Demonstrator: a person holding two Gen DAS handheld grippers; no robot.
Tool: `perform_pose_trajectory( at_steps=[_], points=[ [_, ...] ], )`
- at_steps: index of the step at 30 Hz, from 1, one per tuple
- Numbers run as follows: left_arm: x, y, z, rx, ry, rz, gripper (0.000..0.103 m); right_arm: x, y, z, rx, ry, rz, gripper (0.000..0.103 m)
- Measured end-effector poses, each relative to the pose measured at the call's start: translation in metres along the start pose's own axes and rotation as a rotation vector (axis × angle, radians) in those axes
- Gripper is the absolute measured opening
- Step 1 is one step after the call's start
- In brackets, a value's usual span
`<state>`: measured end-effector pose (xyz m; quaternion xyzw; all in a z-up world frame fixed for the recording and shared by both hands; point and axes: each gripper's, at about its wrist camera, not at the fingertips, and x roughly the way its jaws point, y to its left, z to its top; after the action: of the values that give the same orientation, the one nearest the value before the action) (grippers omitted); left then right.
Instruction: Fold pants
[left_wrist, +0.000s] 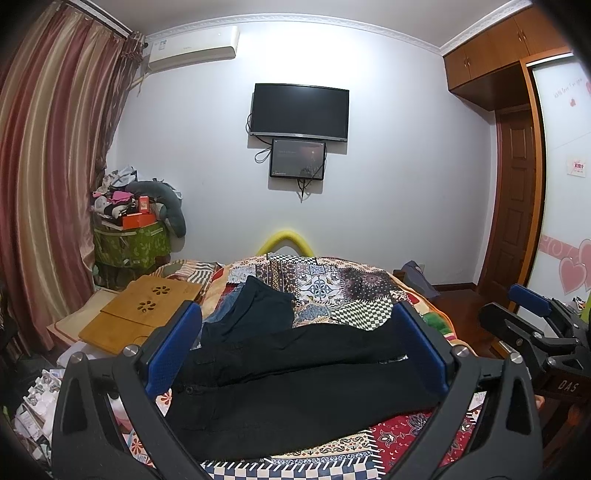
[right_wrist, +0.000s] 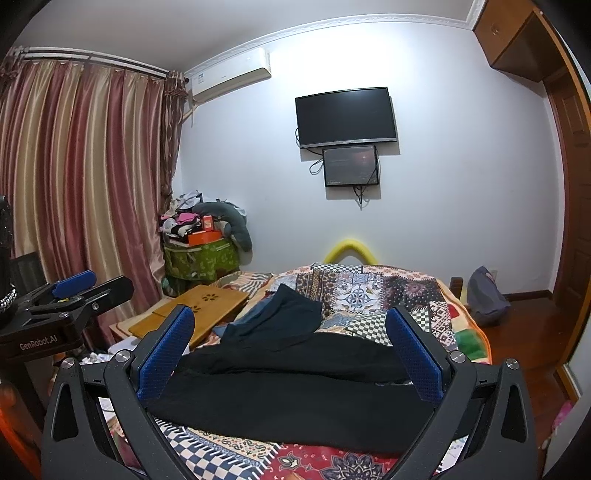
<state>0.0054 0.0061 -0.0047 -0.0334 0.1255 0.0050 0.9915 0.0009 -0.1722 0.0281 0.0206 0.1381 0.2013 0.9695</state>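
Observation:
Black pants (left_wrist: 295, 384) lie spread across the near end of the bed, both legs running left to right; they also show in the right wrist view (right_wrist: 295, 398). My left gripper (left_wrist: 295, 314) is open and empty, held above the pants. My right gripper (right_wrist: 290, 314) is open and empty, also above the pants. The right gripper shows at the right edge of the left wrist view (left_wrist: 532, 314), and the left gripper shows at the left edge of the right wrist view (right_wrist: 81, 291).
A dark blue garment (left_wrist: 258, 306) lies behind the pants on the patchwork bedspread (left_wrist: 343, 284). A wooden lap tray (left_wrist: 144, 314) sits at the bed's left. A green bin piled with clothes (left_wrist: 129, 240) stands by the curtains. A TV (left_wrist: 299, 110) hangs on the far wall.

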Motion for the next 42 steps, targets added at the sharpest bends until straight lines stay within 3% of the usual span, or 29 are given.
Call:
perform_pose_trajectory(
  at_steps=[42],
  points=[
    [-0.003, -0.002, -0.001, -0.003, -0.005, 0.000, 0.103, 0.001, -0.009, -0.003, 0.006, 0.002, -0.015, 0.103]
  ],
)
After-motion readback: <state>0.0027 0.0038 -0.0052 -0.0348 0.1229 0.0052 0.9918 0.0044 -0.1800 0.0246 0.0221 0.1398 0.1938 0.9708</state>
